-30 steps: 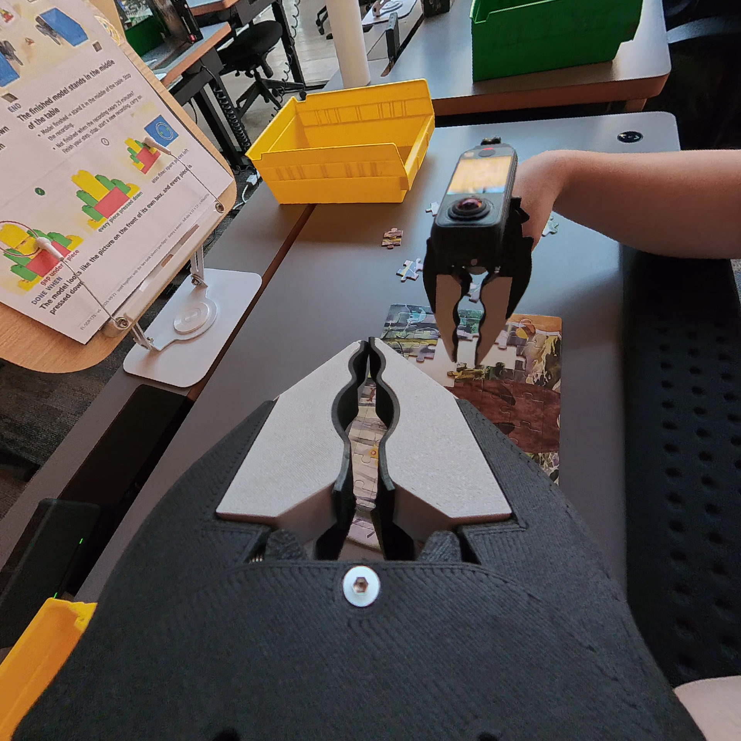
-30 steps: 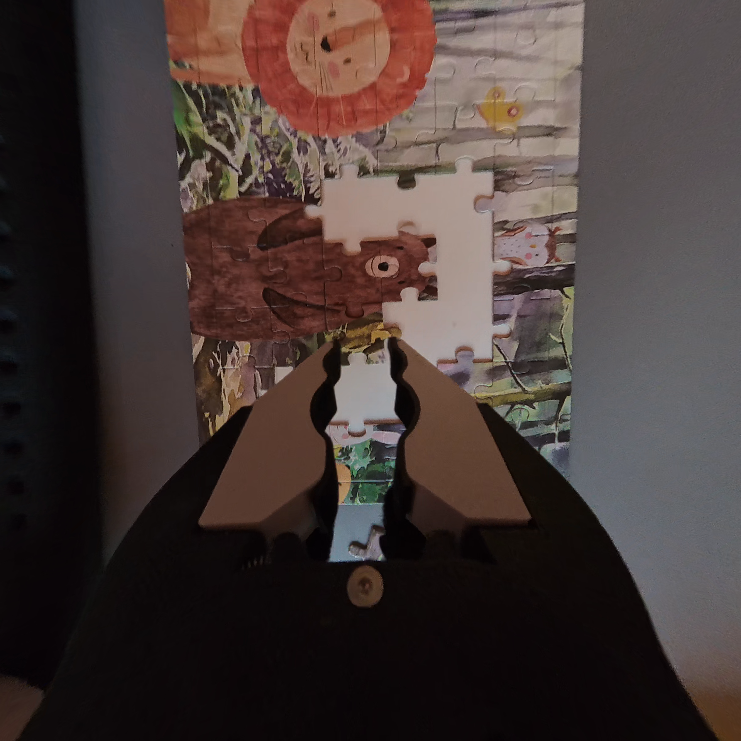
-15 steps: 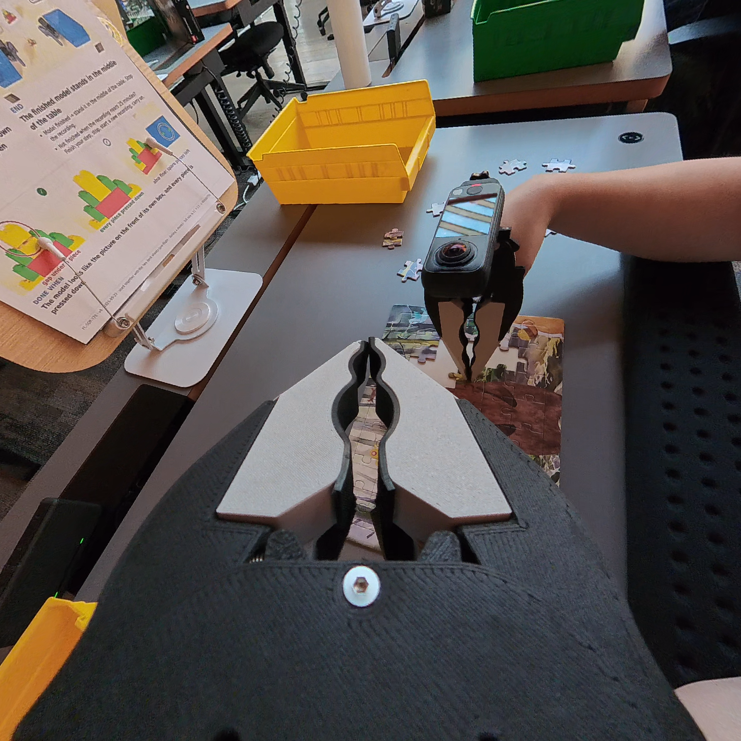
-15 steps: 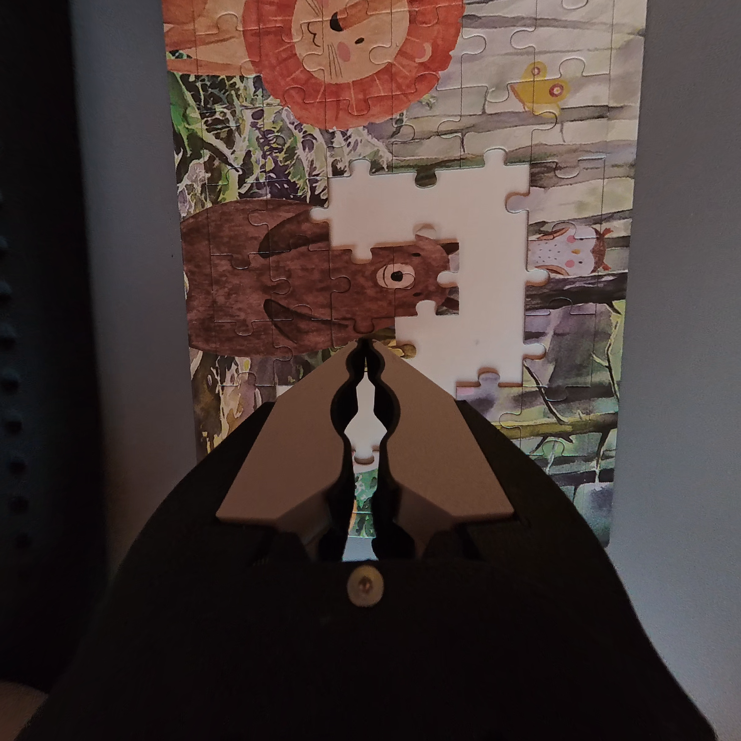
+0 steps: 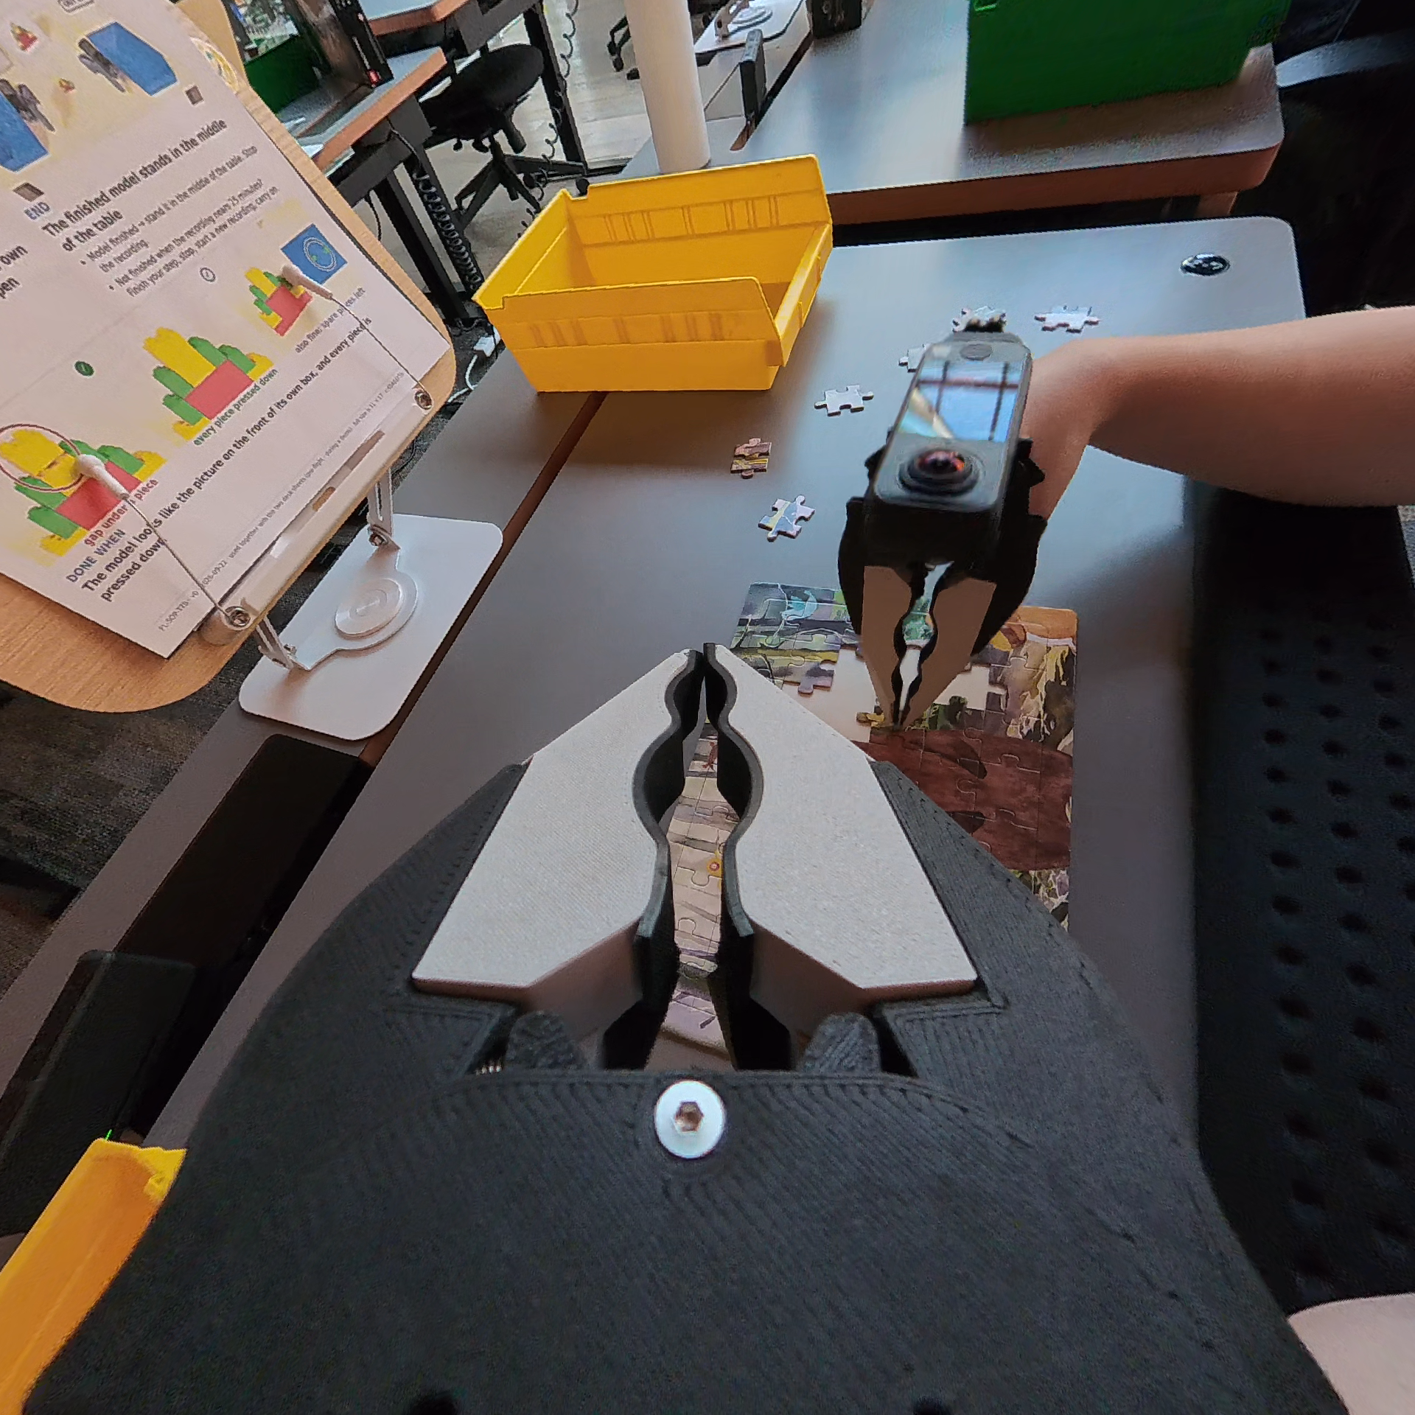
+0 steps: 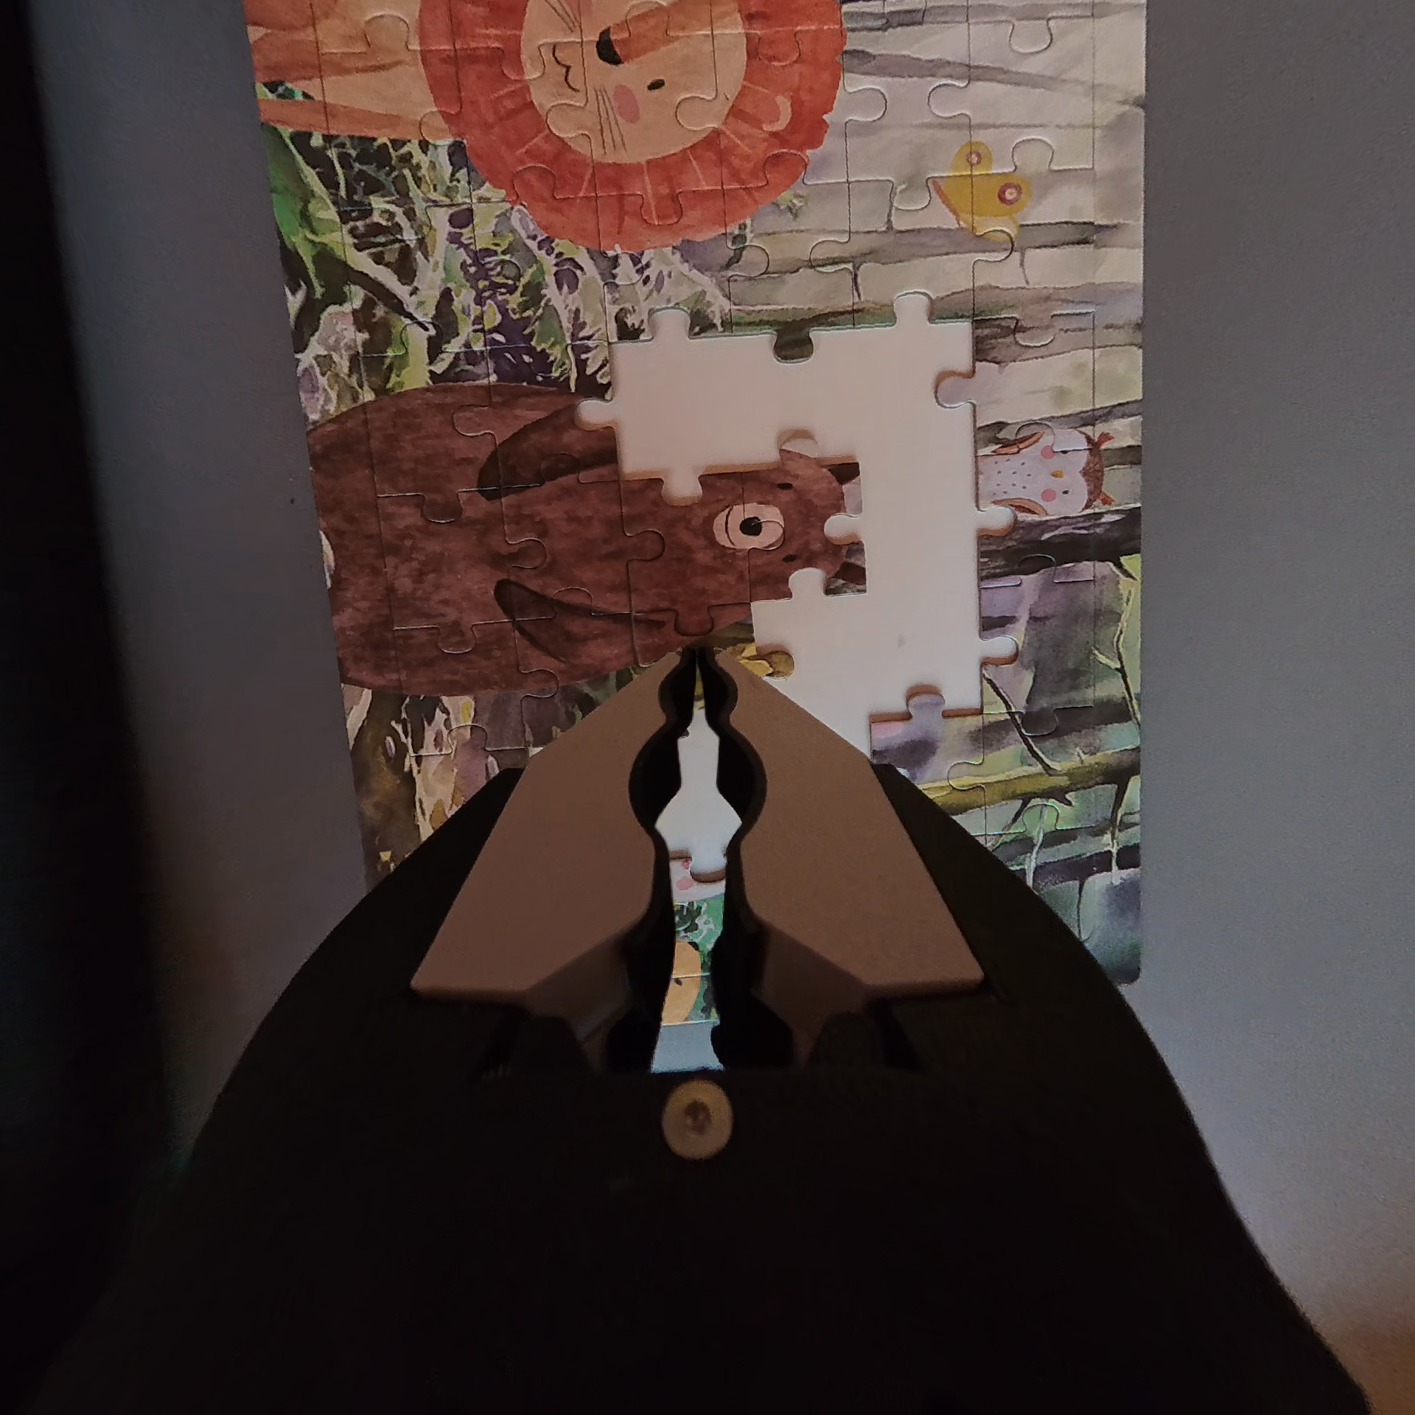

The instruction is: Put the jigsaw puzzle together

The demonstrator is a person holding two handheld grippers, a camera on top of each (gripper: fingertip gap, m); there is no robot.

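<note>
with its fingertips drawn together, the right gripper presses down at the lower edge of the brown animal on the jigsaw puzzle, centre of the right wrist frame; whether a piece is pinched there cannot be told. just right of the tips lies the white unfilled gap. the left gripper, also closed and holding nothing visible, hovers over the near end of the puzzle, low centre of its frame. loose pieces sit on the dark table towards the yellow bin, upper centre. the risk, as a judgement: pressing off-centre could lift or shift neighbouring pieces, since the left gripper is not steadying the puzzle.
</note>
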